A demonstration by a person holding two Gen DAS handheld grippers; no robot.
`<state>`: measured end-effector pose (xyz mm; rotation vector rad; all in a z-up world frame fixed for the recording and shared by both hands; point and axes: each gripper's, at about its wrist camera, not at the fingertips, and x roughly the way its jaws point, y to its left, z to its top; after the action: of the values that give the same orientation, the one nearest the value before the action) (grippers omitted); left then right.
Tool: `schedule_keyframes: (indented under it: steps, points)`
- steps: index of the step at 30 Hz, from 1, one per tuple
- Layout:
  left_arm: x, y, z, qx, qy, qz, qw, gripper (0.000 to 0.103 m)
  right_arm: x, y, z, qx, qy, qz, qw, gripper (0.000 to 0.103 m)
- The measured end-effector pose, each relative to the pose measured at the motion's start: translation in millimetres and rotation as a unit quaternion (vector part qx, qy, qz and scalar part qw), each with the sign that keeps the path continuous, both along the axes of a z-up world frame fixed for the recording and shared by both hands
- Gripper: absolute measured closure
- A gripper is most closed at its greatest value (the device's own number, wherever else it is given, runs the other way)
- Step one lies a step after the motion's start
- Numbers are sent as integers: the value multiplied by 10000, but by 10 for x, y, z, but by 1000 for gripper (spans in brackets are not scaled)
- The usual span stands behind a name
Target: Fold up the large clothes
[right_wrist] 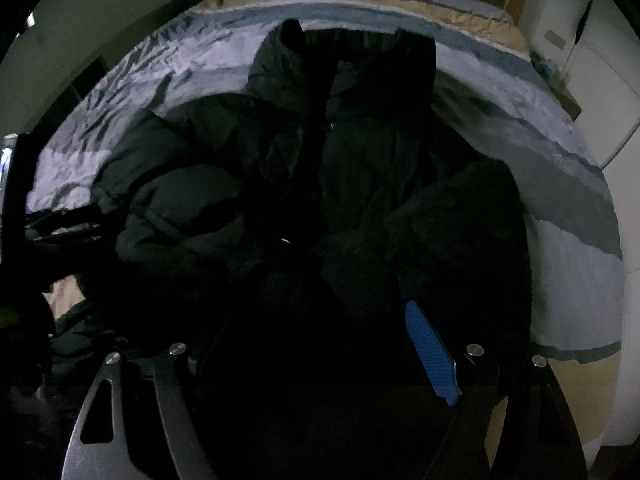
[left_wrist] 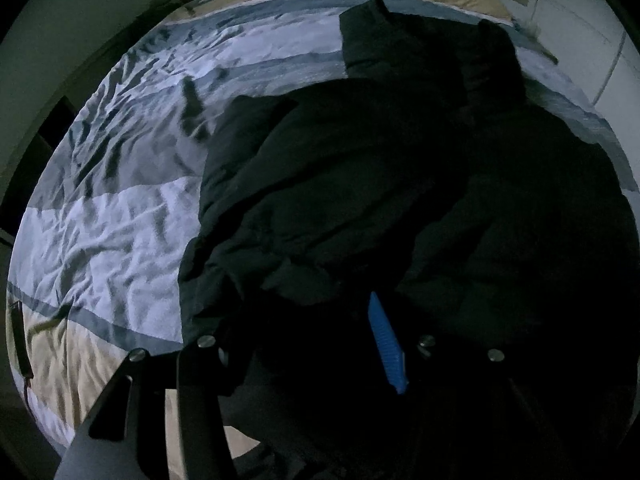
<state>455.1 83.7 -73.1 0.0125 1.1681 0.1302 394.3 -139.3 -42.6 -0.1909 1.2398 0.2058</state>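
Observation:
A large black puffer jacket [left_wrist: 380, 168] lies on a striped bed, hood toward the far end; it also fills the right wrist view [right_wrist: 320, 168], front up, with a sleeve folded across each side. My left gripper [left_wrist: 320, 320] is at the jacket's near hem, its blue pad [left_wrist: 386, 344] showing on the right finger and black fabric bunched between the fingers. My right gripper [right_wrist: 332, 320] is at the near hem too, with its blue pad [right_wrist: 432, 352] showing; the left finger is lost in dark fabric. The left gripper shows at the left edge of the right wrist view [right_wrist: 64, 228].
The bed cover [left_wrist: 104, 232] is wrinkled, with white, grey-blue and beige stripes. A white wall or cabinet [right_wrist: 592, 92] stands to the right of the bed. A dark cable [left_wrist: 20, 340] lies at the bed's near left edge. The room is dim.

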Motion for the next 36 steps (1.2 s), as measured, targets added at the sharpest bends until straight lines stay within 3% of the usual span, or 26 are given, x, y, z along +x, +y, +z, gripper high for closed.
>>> schedule_keyframes:
  steps: [6, 10, 17, 26, 31, 36]
  points:
    - [19, 5, 0, -22, 63, -30, 10000, 51, 7, -19, -207, -159, 202, 50, 9997, 22]
    - [52, 21, 115, -219, 12, -34, 9998, 51, 19, -114, -98, -75, 171, -33, 9998, 22]
    - [439, 185, 540, -440, -259, 52, 9987, 51, 279, -540, 323, -16, -356, -405, 9985, 22]
    - [1396, 566, 855, -729, -516, 11, 9960, 51, 1222, -1051, 630, 39, -907, -636, 9938, 22]
    - [2130, 608, 760, -1285, -575, -366, 9894, 51, 1909, -1100, 598, 305, -1095, -587, 9918, 22]
    - [2853, 573, 510, -1837, -609, -356, 9804, 50, 2541, -1146, 372, 752, -1052, -691, 9892, 22]
